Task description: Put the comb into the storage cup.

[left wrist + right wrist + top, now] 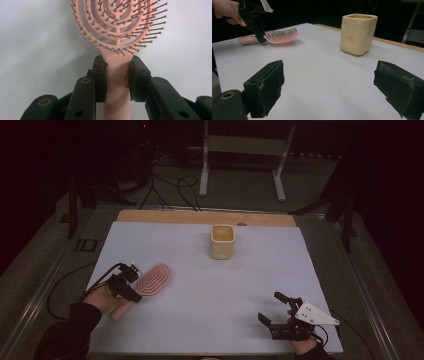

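The pink hairbrush (pixel 150 282) lies flat on the white table cover (pixel 210 295) at its left near side, bristles up, its handle running back toward the person's left hand (pixel 100 297). The left gripper (pixel 131 282) is clamped on the neck of the handle, just below the bristle head; in the left gripper view both black pads press the handle's sides with no gap. No earlier picture is here to compare.

The one container is a cream square-sided cup (pixel 222 241), standing upright toward the far middle of the cover, well apart from the brush. From the high view its inside looks bare as far as the dim light allows; the bottom is in shadow and hard to read.

The left gripper view gives the brush (pixel 117 30) close up: curved open ribs, ball-tipped bristles, the top of the head cut off by the frame, the handle's end hidden below the jaws. The right gripper view shows the brush (pixel 280 36) from the side, low on the cover, with the left gripper (pixel 258 33) coming down on it, and round dimples on the cup's (pixel 358 33) walls, which the high view does not resolve.

The right gripper (pixel 275 307) rests at the near right, jaws spread wide with nothing between them.
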A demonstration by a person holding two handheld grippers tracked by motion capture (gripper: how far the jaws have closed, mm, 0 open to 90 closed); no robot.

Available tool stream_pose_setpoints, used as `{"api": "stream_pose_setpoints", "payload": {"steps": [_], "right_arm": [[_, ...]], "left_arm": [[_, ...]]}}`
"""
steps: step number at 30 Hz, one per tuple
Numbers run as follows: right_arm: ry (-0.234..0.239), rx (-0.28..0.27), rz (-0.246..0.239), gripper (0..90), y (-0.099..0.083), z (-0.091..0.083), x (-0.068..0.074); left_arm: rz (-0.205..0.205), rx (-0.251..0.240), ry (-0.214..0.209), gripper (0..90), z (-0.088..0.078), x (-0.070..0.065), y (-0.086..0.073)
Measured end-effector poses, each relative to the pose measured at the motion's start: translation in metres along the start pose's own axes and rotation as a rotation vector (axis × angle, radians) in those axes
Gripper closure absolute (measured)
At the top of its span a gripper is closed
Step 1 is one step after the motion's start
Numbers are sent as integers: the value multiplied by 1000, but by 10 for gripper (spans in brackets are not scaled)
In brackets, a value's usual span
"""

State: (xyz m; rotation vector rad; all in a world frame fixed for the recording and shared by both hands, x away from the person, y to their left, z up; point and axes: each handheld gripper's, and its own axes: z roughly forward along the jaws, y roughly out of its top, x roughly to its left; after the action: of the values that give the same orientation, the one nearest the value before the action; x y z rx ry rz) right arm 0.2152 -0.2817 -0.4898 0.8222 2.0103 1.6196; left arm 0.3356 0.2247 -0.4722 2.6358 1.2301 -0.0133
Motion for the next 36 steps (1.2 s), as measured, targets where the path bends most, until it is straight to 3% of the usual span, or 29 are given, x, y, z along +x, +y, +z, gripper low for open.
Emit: {"api": "stream_pose_setpoints", "payload": {"steps": [5,17,36], "right_arm": [[0,0,-2,92,0,0,0],[1,-1,1,92,0,0,0],[2,-2,4,92,0,0,0]], "left_arm": [[0,-33,-8,712,-5,-2,1],[41,-95,-25,712,-10,-19,11],[78,-264,-33,712,-13,-46,25]]}}
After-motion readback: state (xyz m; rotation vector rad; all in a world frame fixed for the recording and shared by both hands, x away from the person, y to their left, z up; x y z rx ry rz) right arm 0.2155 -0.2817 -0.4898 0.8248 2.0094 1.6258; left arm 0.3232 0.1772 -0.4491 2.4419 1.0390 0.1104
